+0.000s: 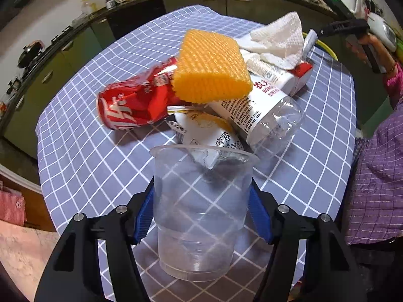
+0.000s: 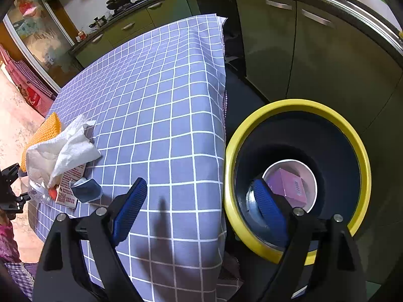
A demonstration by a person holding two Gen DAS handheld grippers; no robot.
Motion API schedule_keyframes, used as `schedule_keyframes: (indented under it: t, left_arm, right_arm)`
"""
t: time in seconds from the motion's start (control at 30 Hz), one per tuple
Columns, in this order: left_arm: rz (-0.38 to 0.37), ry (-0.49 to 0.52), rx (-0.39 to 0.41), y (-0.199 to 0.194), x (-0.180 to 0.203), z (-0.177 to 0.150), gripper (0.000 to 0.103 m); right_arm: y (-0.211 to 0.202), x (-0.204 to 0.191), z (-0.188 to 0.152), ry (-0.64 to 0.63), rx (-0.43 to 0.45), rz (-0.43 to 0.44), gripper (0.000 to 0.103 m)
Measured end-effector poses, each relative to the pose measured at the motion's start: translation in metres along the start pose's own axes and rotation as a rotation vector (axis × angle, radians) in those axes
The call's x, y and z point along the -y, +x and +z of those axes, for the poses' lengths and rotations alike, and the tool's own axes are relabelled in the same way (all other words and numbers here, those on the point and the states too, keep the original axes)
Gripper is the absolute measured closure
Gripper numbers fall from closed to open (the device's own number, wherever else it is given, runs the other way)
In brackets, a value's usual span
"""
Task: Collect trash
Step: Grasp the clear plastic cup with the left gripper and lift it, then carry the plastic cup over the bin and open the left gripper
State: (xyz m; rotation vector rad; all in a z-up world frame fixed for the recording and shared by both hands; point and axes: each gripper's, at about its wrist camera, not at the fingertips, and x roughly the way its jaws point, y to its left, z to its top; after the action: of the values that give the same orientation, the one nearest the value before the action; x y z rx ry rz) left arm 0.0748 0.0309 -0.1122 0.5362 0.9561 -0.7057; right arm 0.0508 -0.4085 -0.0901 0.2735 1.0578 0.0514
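Note:
My left gripper [image 1: 201,214] is shut on a clear plastic cup [image 1: 201,201], held upright near the table's front. Behind it lies a trash pile: a crushed red cola can [image 1: 131,105], an orange foam net [image 1: 211,68], a clear labelled bottle [image 1: 267,110], a white wrapper [image 1: 211,130], a white paper towel [image 1: 279,40] and a red-white carton [image 1: 299,75]. My right gripper [image 2: 201,201] is open and empty, above the table's right edge and the yellow-rimmed bin [image 2: 229,151]. The bin holds a white paper cup [image 2: 309,176] and a purple box [image 2: 289,186]. The pile shows at left in the right wrist view [image 2: 63,151].
The table has a blue checked cloth [image 2: 163,88]. Green kitchen cabinets [image 2: 314,58] stand behind the table and the bin. A person in a purple shirt [image 1: 377,171] stands at the table's right. The bin sits on the floor beside the table's edge.

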Motion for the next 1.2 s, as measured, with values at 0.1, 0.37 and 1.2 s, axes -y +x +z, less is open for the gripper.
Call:
schedule_keyframes:
  t: [0.1,0.37,1.2]
  left_arm:
    - [0.031,-0.015,0.011,-0.008,-0.001,-0.004,0.039]
    - [0.090,-0.054,0.077,-0.045,-0.001,-0.005,0.039]
    - [-0.227,0.247,0.252,-0.032,0.127,0.236,0.039]
  right_arm:
    - [0.000,0.001,-0.001,0.001,0.001,0.006,0.021]
    - [-0.005,0.003,-0.003,0.005,0.017,0.020,0.021]
    - [-0.091,0.117,-0.058,0.201,0.193,-0.047,0.021]
